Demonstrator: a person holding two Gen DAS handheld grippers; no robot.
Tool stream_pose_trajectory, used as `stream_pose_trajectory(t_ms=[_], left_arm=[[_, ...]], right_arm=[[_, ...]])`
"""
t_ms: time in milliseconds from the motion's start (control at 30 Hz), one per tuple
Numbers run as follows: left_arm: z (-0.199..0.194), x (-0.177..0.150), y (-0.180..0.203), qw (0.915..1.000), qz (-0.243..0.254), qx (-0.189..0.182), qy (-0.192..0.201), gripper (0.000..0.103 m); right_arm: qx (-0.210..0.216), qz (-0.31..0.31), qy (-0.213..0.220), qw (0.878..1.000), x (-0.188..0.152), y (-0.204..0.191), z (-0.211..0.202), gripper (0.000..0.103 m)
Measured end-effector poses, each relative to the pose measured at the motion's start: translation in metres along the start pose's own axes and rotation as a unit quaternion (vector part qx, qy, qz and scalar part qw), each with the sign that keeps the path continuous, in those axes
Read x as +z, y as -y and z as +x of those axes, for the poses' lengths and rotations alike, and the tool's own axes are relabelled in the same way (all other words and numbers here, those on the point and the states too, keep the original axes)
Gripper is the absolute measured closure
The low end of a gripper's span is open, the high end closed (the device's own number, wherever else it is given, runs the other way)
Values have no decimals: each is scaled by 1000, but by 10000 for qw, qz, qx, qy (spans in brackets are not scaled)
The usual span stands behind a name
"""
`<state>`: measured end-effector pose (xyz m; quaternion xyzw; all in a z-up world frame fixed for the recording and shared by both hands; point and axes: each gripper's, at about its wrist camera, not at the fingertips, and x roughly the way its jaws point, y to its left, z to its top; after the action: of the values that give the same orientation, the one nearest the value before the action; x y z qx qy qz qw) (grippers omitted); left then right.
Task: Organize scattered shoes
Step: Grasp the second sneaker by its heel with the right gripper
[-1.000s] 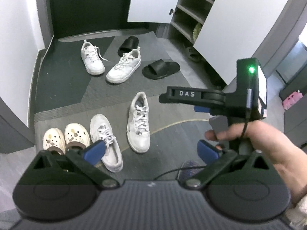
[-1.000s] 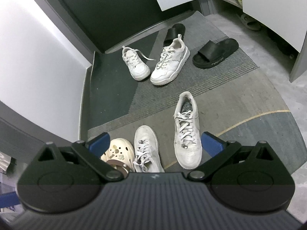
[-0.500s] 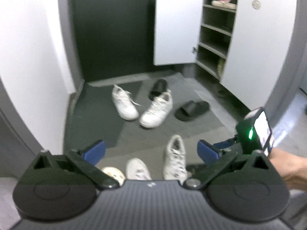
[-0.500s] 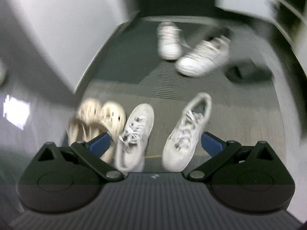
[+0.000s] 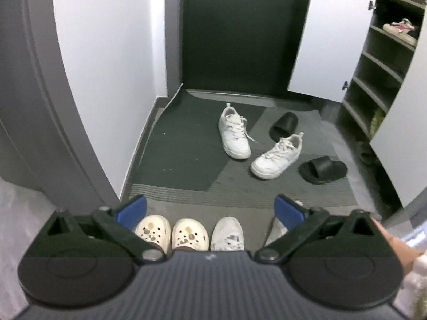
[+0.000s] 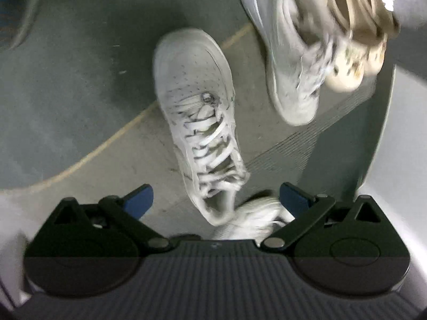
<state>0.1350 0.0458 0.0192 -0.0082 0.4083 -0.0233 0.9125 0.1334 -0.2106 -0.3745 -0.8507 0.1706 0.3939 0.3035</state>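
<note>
The white lace-up sneaker point(image 6: 198, 122) lies on the grey floor mat point(image 6: 80, 122) directly ahead of the right gripper point(image 6: 216, 197), heel end nearest the jaws and toe pointing away, its long axis tilted slightly left of the gripper's forward line. Its heel collar sits just between the 2 blue pads point(image 6: 138, 198), which stand wide apart and hold nothing. A second white sneaker point(image 6: 291, 61) and the cream clogs point(image 6: 355, 61) lie farther off to the right, blurred. The left gripper point(image 5: 210, 209) hangs higher, jaws also spread and empty, with the clogs point(image 5: 172, 233) and a sneaker toe point(image 5: 228, 232) below it. The right hand looks nearer; closing on the heel seems the likely next move.
</note>
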Motion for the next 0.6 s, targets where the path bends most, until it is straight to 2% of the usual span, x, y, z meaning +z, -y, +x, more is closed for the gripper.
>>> stream_pose_trajectory(t_ms=[67,167,233,333,500,533,600], left_arm=[[8,7,5,10000,25,70,6,0],[25,17,19,9995,175,255,10,0],[44,23,31,9991,279,267,-172,0],[61,29,42,9985,331,287,-342,0],[83,34,49,9974,329,376,-527,0],[84,33,48,9973,316,370,-559,0],[85,32,46,9972,270,377,-594,0]], right_arm=[[-11,22,-11,10000,-4,7,24,0],[9,-664,-57,9978,-6,-2,57,0],[182,-1097,-11,9938,-9,-5,75,0],[226,-1414,129,9896,-8,-5,94,0],[523,-1394,282,9885,7,-9,116,3],[624,-1320,343,9887,10,-9,115,10],[715,-1192,356,9896,14,-10,115,10]])
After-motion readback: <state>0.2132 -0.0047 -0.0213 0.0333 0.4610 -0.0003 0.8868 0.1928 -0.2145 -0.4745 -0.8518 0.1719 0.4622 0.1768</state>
